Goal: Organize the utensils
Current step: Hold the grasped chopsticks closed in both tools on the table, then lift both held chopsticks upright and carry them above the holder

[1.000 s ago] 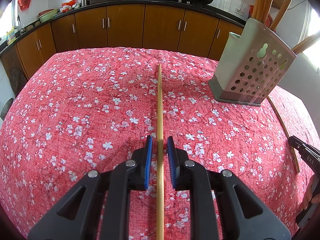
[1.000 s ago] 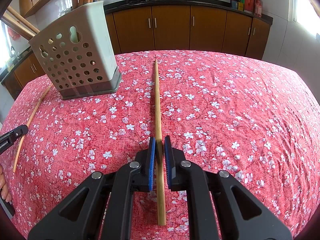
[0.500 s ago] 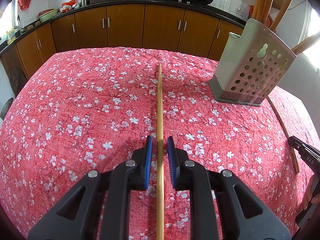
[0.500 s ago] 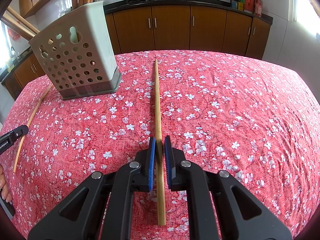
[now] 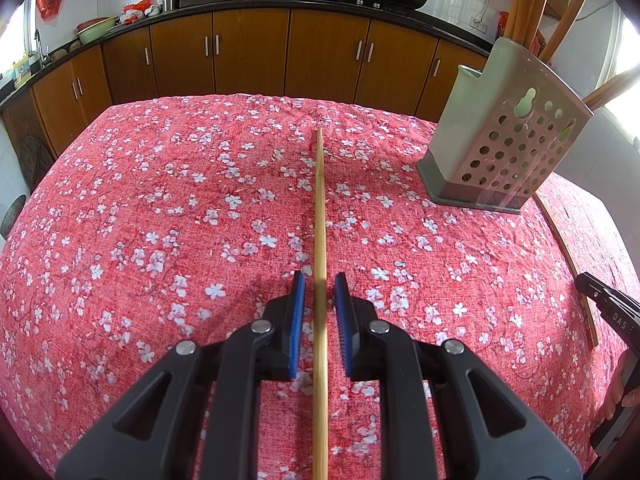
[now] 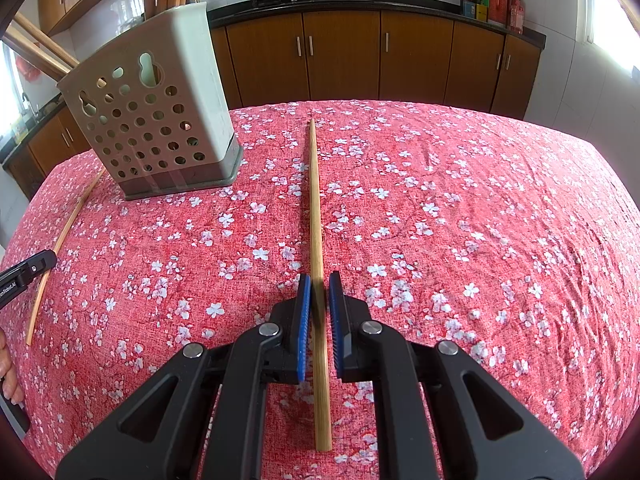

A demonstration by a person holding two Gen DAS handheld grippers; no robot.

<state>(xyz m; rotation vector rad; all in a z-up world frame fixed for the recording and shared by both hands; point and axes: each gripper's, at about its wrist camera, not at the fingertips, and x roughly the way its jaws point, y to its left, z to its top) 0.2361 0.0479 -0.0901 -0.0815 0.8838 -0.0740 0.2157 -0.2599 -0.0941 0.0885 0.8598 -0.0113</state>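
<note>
Two wooden chopsticks lie flat on the red flowered tablecloth (image 5: pixel 160 220). My left gripper (image 5: pixel 319 276) straddles one chopstick (image 5: pixel 320 200) with a thin gap on each side of it, so it is open. In the right wrist view my right gripper (image 6: pixel 319 276) is shut on the other chopstick (image 6: pixel 314 200), its blue pads tight against the wood. Each view shows the other gripper at its edge, the right gripper (image 5: pixel 588 284) and the left gripper (image 6: pixel 28 270), each beside its own chopstick (image 5: pixel 559 240) (image 6: pixel 69 222). A grey perforated utensil holder (image 5: pixel 500 148) (image 6: pixel 160 120) stands upright between the two sticks, with several wooden utensils in it.
Brown kitchen cabinets (image 5: pixel 248 52) run behind the table, with woks and clutter on the counter above. A hand (image 5: pixel 618 384) shows at the right edge of the left view, another hand (image 6: pixel 8 372) at the left edge of the right view.
</note>
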